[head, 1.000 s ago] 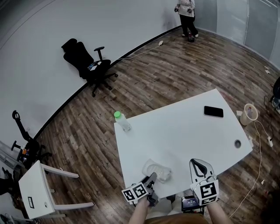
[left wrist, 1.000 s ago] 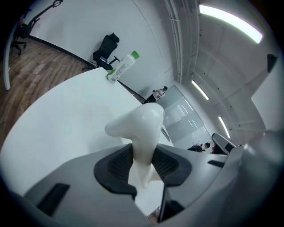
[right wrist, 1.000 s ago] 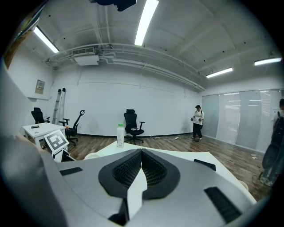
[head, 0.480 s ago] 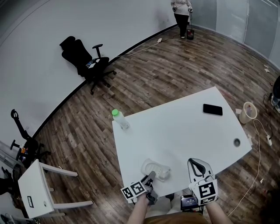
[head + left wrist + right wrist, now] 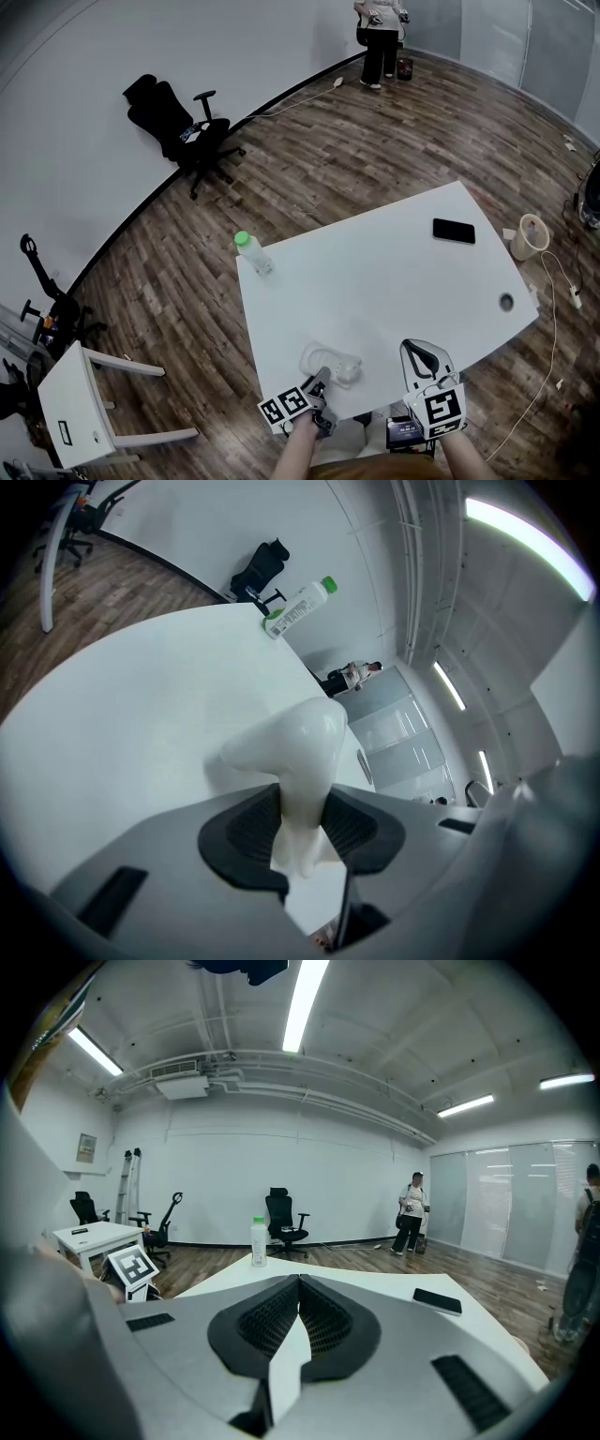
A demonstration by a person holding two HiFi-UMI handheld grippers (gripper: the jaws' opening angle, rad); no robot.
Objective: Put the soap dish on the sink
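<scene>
My L gripper (image 5: 320,382), low at 11 o'clock, is clamped on the dish (image 5: 329,361). The pads pinch its near rim, w/ the white body sticking out past the tips. The dish is at the near edge of the table (image 5: 394,281), just ahead of me; can't tell if it rests on the top. R gripper (image 5: 420,350) is at 1 o'clock over the same edge, jaws together, nothing btwn them. Further out on the table: upright bottle (image 5: 251,251) at 11 by the far-left corner, phone (image 5: 454,231) at 1. Beyond, on the wood floor: chair (image 5: 178,122) at 10, a person (image 5: 380,37) at 12 by the wall.
</scene>
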